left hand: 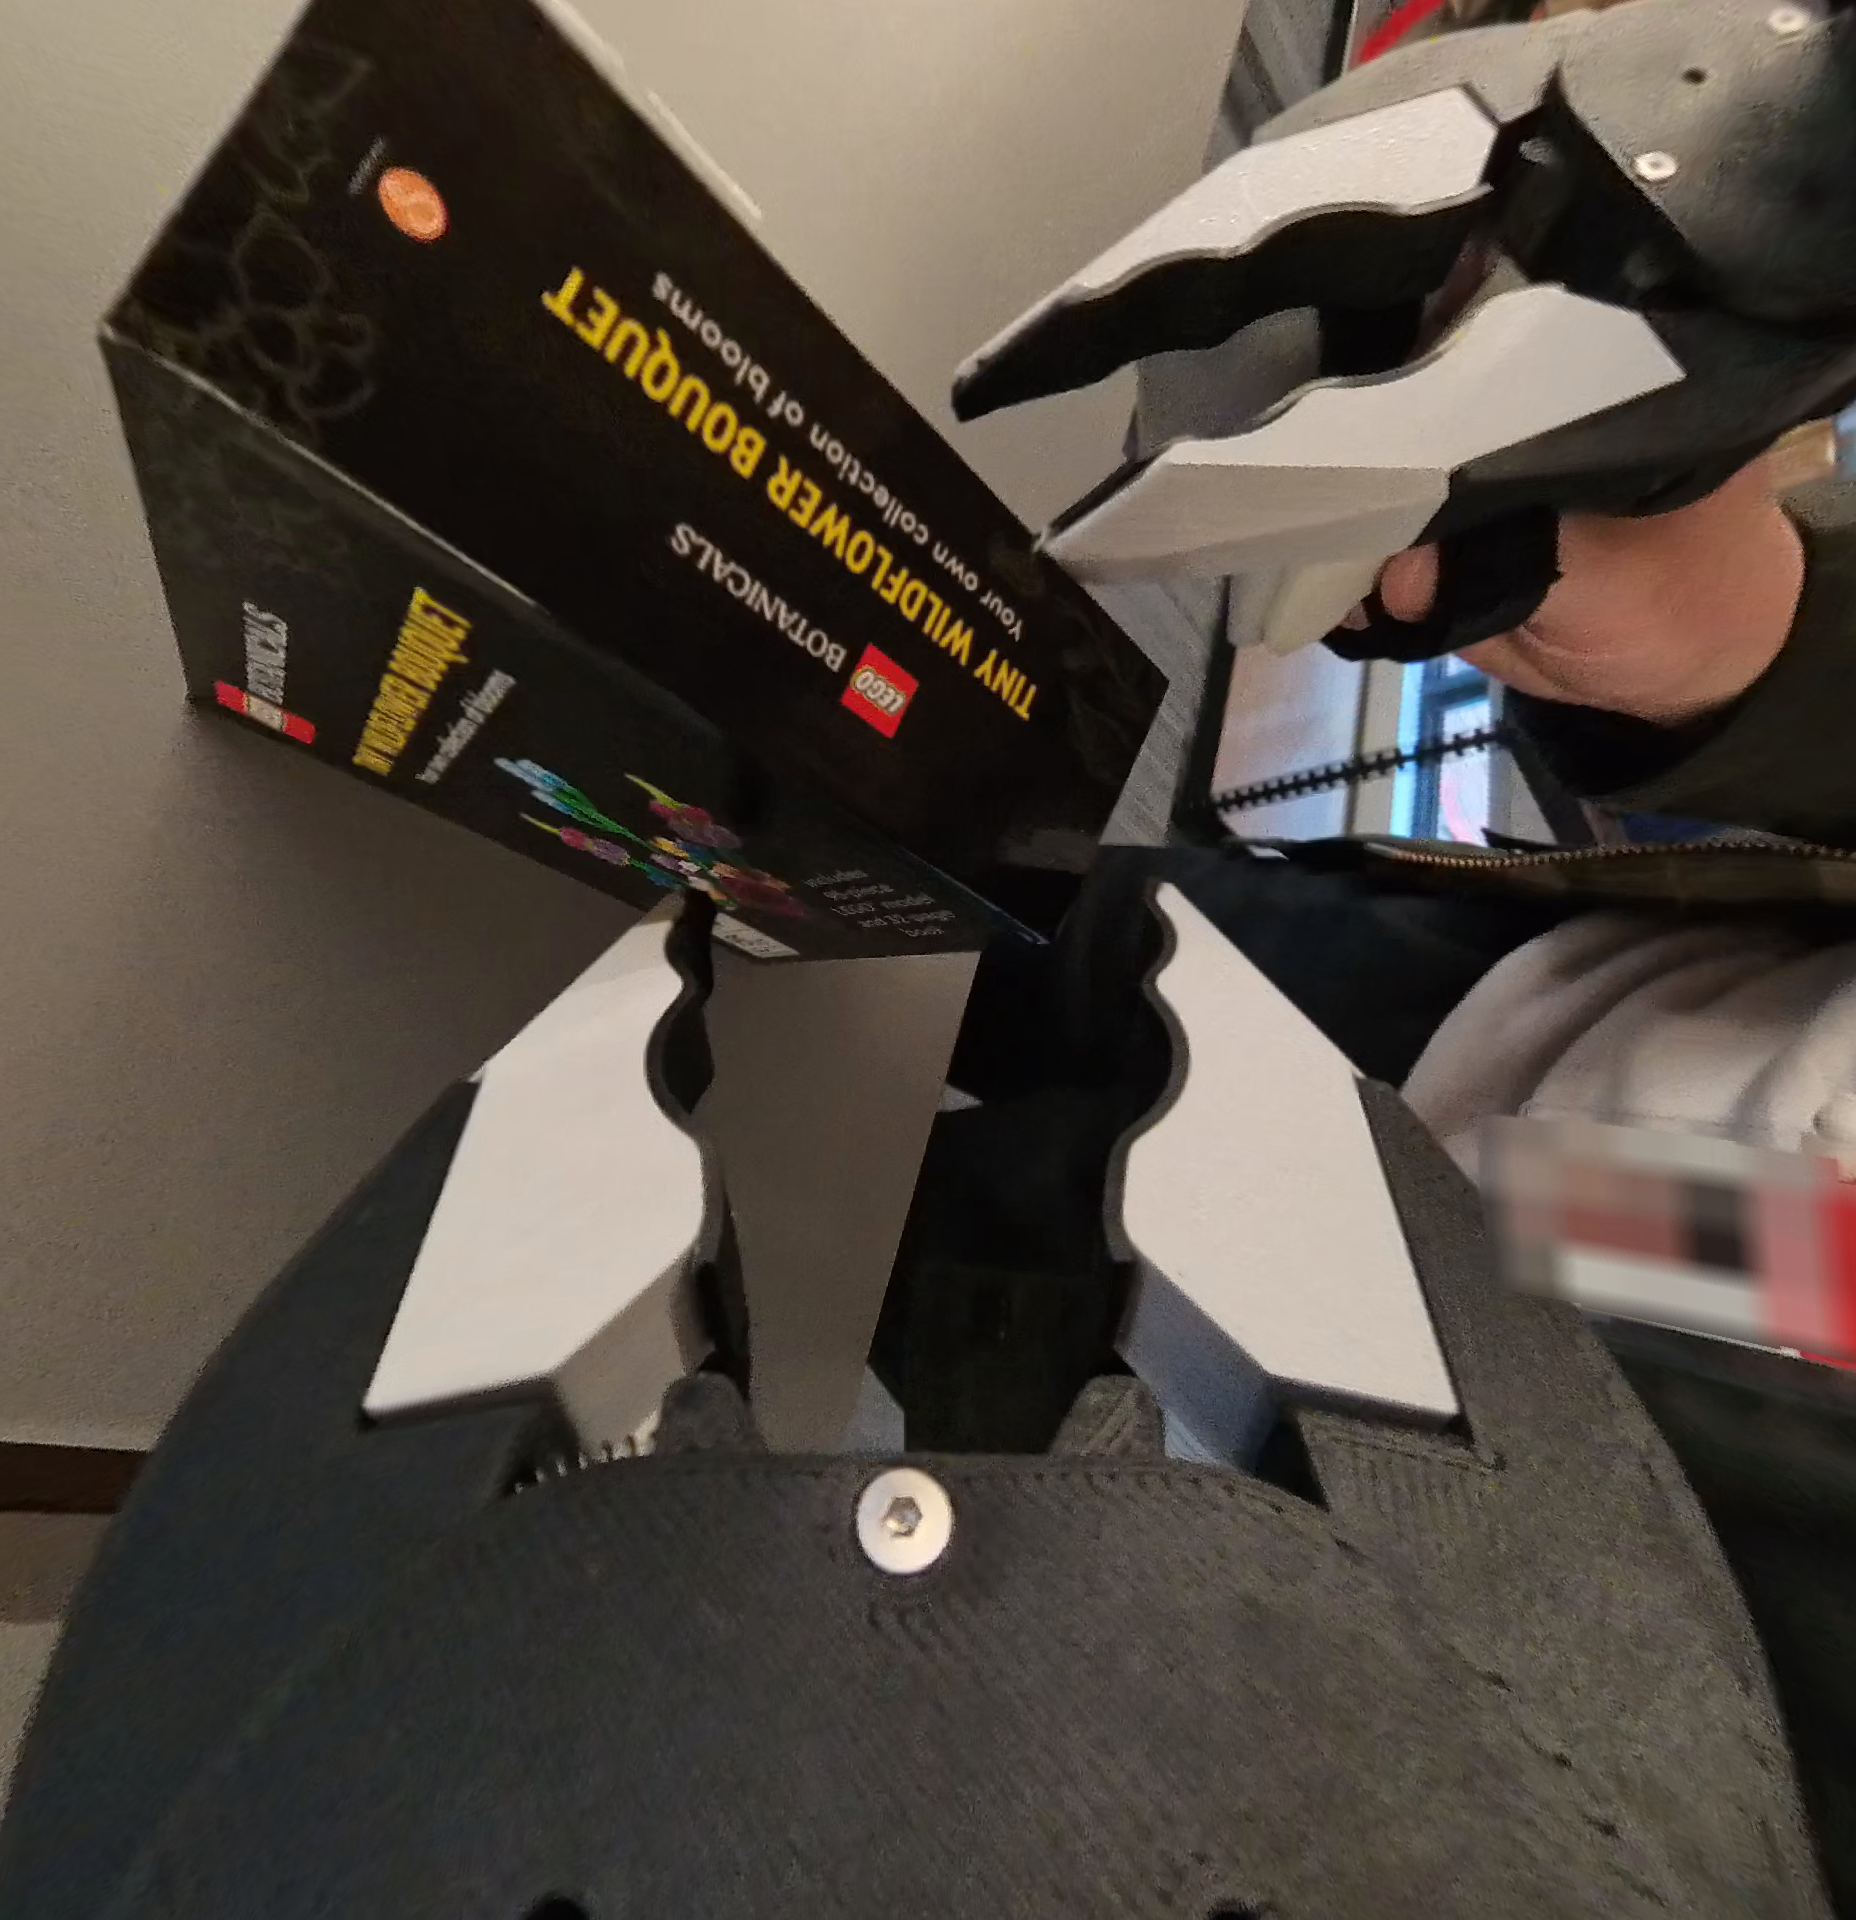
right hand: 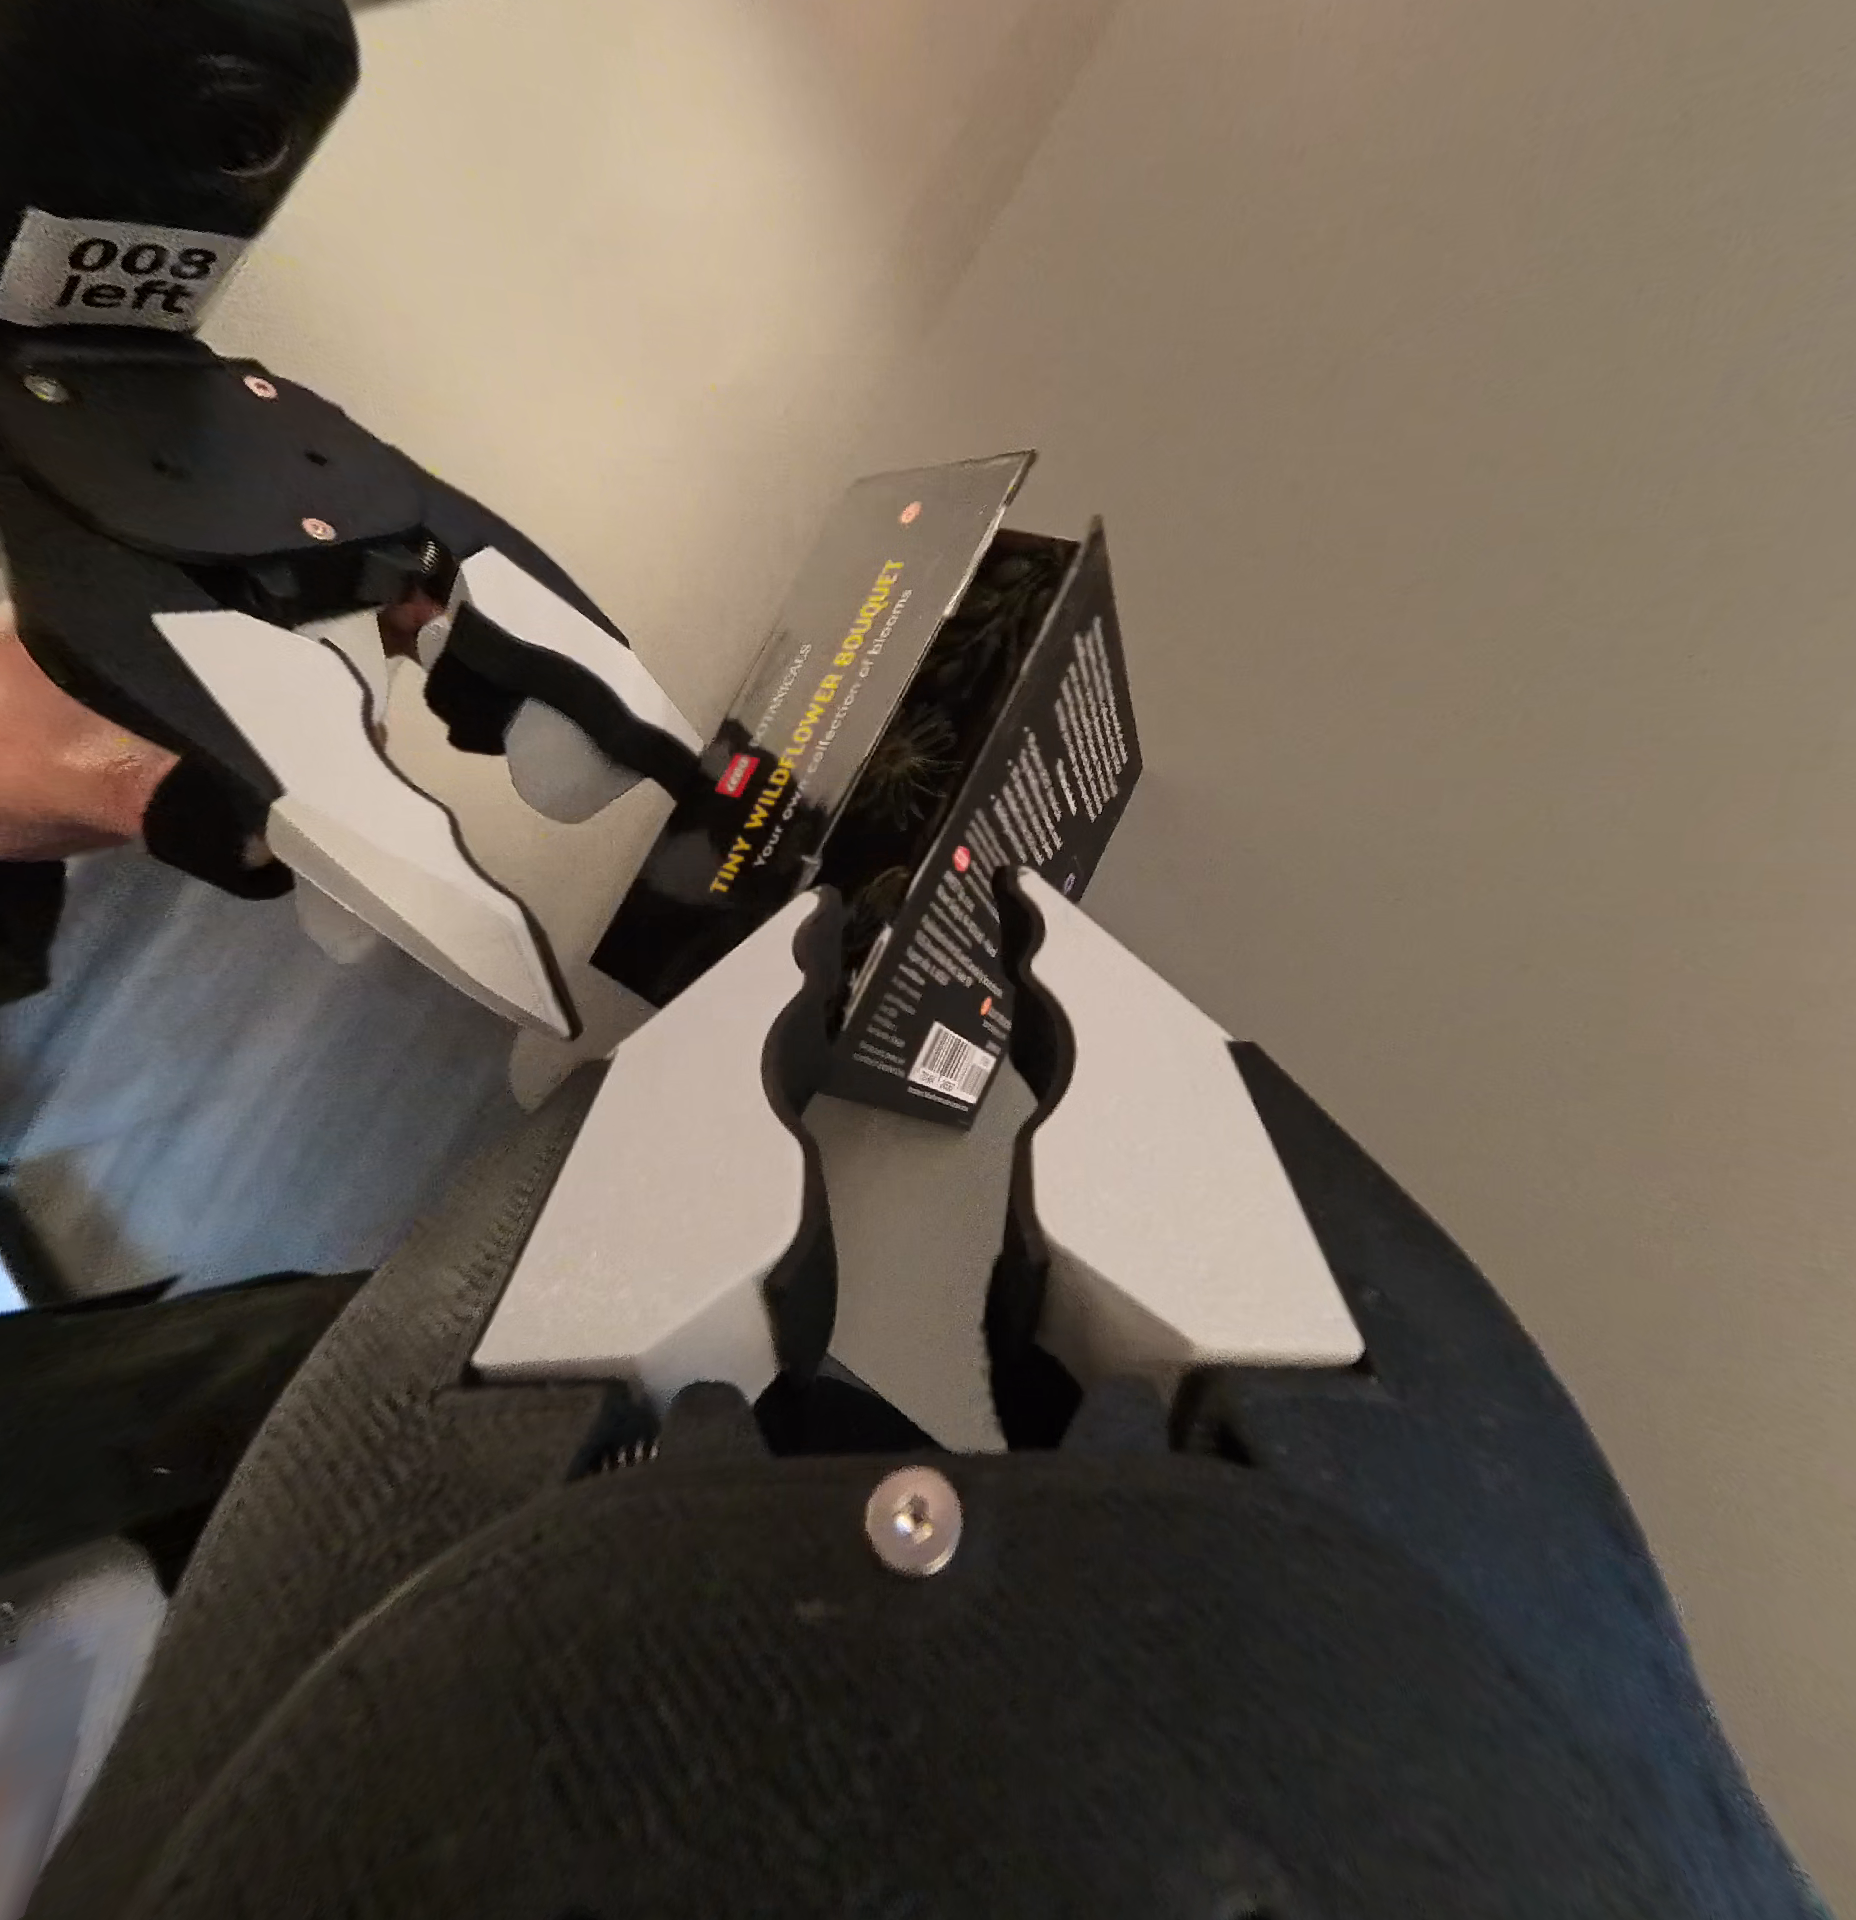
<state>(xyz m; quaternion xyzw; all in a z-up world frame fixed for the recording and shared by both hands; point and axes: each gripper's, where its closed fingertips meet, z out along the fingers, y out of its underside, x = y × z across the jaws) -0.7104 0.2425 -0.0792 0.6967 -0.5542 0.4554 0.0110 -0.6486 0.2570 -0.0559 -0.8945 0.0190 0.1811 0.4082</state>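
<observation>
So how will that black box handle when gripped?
Probably light and crushable: the black cardboard box is thin card, its flap gaping open. Glossy faces may slip in the right gripper. Dark contents might spill if tipped.

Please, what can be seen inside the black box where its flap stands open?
In the right wrist view, the black box has its flap lifted; only dark, tangled shapes show in the gap. Their nature is unclear; the walls hide deeper contents.

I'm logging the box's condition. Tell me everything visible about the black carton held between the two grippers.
The black carton looks like glossy printed cardboard, with yellow and white lettering, a red logo, a flower picture and a barcode. It is held tilted in the air before a beige wall. Its lid flap stands open, showing dark contents. The right gripper is shut on one wall; the left gripper holds a corner.
</observation>
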